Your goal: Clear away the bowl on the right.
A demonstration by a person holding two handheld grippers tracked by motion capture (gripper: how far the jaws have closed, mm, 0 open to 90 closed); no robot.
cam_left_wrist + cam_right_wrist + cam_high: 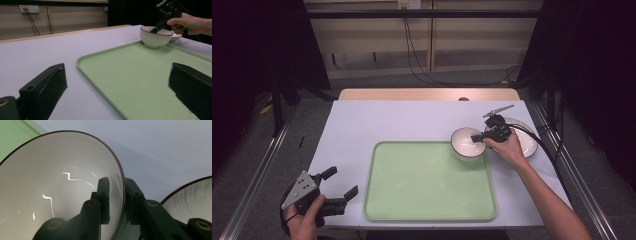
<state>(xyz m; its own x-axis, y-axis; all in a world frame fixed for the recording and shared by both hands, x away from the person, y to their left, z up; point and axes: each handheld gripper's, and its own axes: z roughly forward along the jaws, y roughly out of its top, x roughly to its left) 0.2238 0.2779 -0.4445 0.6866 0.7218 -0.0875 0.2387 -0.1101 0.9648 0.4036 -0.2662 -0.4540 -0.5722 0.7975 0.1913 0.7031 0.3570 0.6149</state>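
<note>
Your right gripper point(117, 202) has matt black plastic jaws clamped on the glossy ceramic bowl point(57, 185), whose smooth white inside throws bright glints under a dark rim. The green tray point(430, 181) looks like smooth, satin plastic. The table point(377, 120) has a matt pale top with a wood-look far edge.

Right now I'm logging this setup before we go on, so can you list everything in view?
Tray: one, pale green, middle of the table, empty apart from the bowl at its far right corner.
Bowl: one, white with dark rim, on the tray's far right corner.
Second dish: one, white, dark-rimmed, on the table right of the bowl.
Table: one, pale grey-white top.
Left claw: black, open, near left of the tray.
Right claw: black, jaws closed on the bowl's rim.
</note>
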